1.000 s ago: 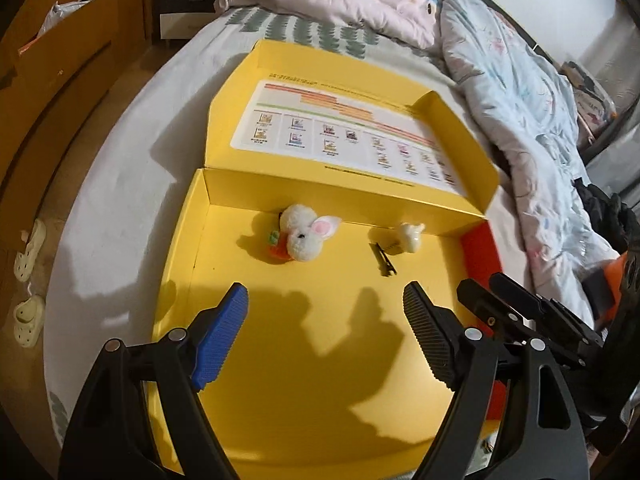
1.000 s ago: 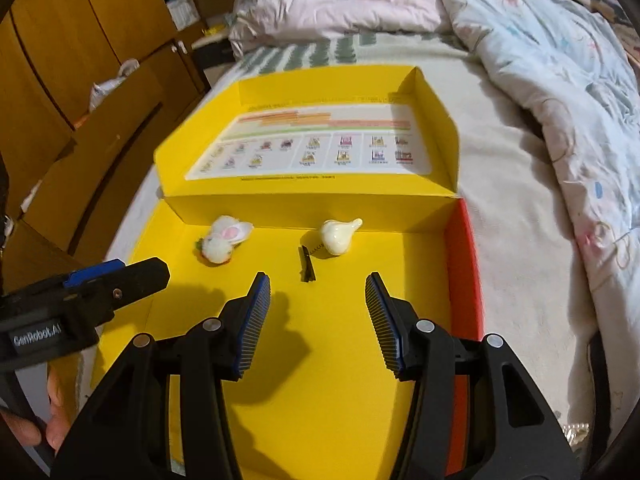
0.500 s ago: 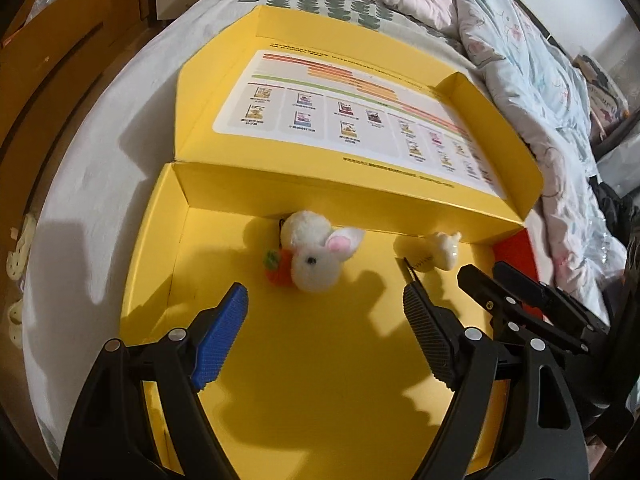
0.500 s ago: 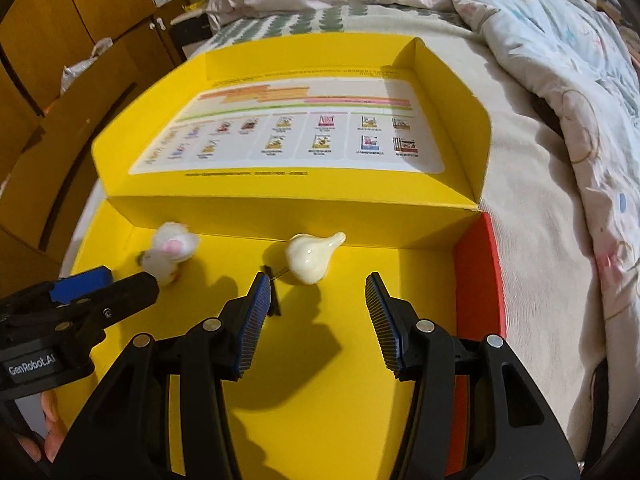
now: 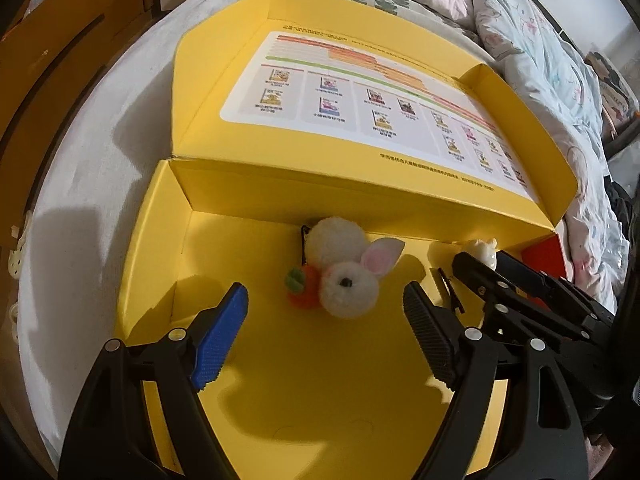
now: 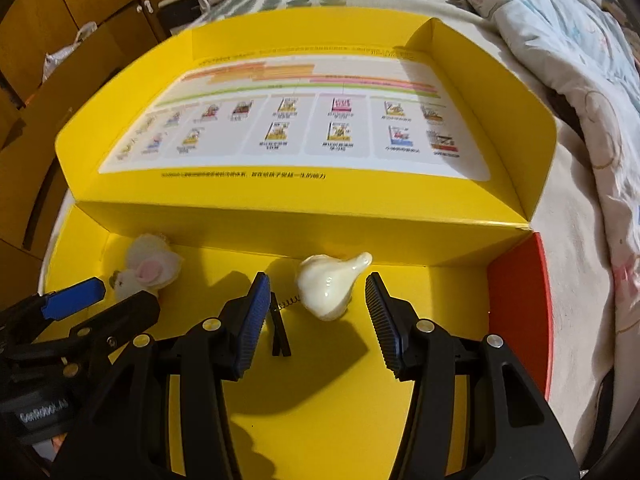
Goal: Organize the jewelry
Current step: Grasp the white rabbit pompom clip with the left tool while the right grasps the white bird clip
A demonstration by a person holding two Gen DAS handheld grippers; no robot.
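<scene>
A fluffy white rabbit hair clip with an orange carrot (image 5: 344, 276) lies in the yellow box (image 5: 160, 248) near its back wall. My left gripper (image 5: 324, 332) is open, its jaws on either side just short of the rabbit. A cream garlic-shaped charm (image 6: 328, 286) with a small spring and a black clip (image 6: 280, 328) lies to the right. My right gripper (image 6: 316, 312) is open around the charm, not touching it. The rabbit also shows in the right wrist view (image 6: 148, 268); the charm also shows in the left wrist view (image 5: 482, 250).
The box's open lid (image 6: 296, 128) with a printed sheet lies flat behind. A red side wall (image 6: 516, 280) bounds the box on the right. The box sits on a bed with quilts (image 6: 580, 60). Wooden cabinets (image 6: 48, 40) stand at the left.
Both grippers have moved forward and down into the box. The left one has closed in on the rabbit, the right one on the cream charm. Both stay open.
</scene>
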